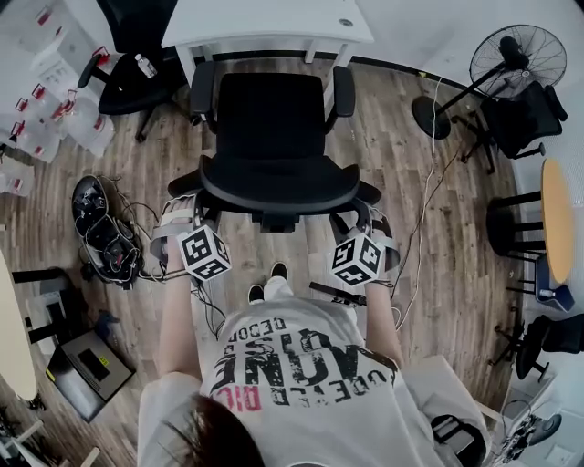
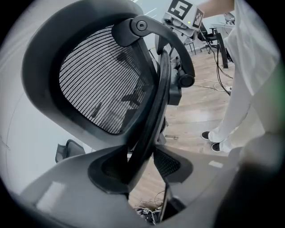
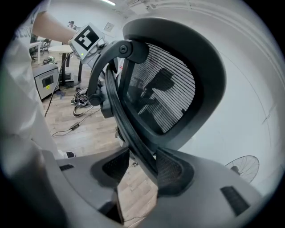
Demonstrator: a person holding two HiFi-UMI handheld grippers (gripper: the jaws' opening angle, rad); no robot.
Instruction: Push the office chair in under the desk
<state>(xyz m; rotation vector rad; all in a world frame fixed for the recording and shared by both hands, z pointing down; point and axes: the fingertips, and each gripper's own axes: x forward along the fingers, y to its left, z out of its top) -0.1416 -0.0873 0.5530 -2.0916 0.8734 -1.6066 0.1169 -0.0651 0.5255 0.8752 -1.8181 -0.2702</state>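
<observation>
A black office chair stands in front of me, its seat facing the white desk at the top of the head view. The seat front is just short of the desk edge. My left gripper is at the left edge of the chair's back and my right gripper at the right edge. In the left gripper view the mesh back fills the frame and its black rim runs down between the jaws of the left gripper, which is shut on it. The right gripper is likewise shut on the rim of the back.
A second black chair stands left of the desk. Cables and gear lie on the wood floor at my left, and a cord runs along my right. A floor fan, stools and a round table are further right.
</observation>
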